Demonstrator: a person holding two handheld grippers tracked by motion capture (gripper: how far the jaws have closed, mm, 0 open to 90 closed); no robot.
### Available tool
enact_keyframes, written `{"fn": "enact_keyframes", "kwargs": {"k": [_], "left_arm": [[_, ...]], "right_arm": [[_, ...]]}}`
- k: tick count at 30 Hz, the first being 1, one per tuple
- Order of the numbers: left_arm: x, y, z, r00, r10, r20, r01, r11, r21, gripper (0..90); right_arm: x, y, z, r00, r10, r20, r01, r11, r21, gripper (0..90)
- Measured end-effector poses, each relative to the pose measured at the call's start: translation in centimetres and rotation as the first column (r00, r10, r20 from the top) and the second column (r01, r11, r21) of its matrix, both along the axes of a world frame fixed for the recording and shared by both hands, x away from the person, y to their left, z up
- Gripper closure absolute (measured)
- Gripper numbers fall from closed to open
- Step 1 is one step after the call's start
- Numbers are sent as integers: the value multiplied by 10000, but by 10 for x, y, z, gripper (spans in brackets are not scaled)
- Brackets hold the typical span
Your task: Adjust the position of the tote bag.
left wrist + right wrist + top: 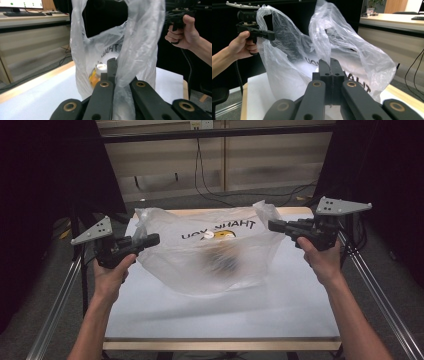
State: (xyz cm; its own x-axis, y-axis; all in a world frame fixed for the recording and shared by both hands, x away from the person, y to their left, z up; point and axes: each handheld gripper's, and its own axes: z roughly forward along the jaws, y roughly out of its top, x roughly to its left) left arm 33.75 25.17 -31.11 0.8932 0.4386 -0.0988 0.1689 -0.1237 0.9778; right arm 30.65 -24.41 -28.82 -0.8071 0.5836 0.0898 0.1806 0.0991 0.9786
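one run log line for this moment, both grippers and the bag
left gripper: shut on plastic bag handle | right gripper: shut on other handle | bag: held over table, dark item inside

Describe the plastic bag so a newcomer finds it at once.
Start at the white table in the high view. Above its middle hangs the plastic bag, stretched between the left gripper and right gripper. It is translucent, with black lettering and something yellow inside.

The plastic bag (215, 255) hangs over the table (300, 315), between left gripper (152, 239) and right gripper (274, 225).
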Motion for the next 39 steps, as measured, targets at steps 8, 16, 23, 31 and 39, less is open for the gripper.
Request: {"fn": "enact_keyframes", "kwargs": {"k": [8, 16, 23, 31, 39], "left_arm": [[1, -4, -25, 9985, -174, -526, 178, 9998, 66, 900], [8, -7, -47, 9949, -135, -1004, 161, 9996, 252, 900], [9, -10, -59, 9918, -245, -1254, 294, 9989, 376, 900], [13, -12, -73, 9873, -253, -1569, 377, 9963, 768, 900], [18, -12, -85, 9838, -171, -1785, 374, 9931, 1108, 900]], "right_arm": [[-5, -5, -17, 9997, -72, -244, 75, 9999, 82, 900], [1, -6, -42, 9979, -141, -628, 163, 9993, 337, 900], [2, -8, -63, 9955, -135, -943, 198, 9976, 660, 900], [5, -11, -78, 9911, -255, -1304, 334, 9977, 586, 900], [12, -7, -94, 9847, -363, -1707, 405, 9990, 212, 900]]}}
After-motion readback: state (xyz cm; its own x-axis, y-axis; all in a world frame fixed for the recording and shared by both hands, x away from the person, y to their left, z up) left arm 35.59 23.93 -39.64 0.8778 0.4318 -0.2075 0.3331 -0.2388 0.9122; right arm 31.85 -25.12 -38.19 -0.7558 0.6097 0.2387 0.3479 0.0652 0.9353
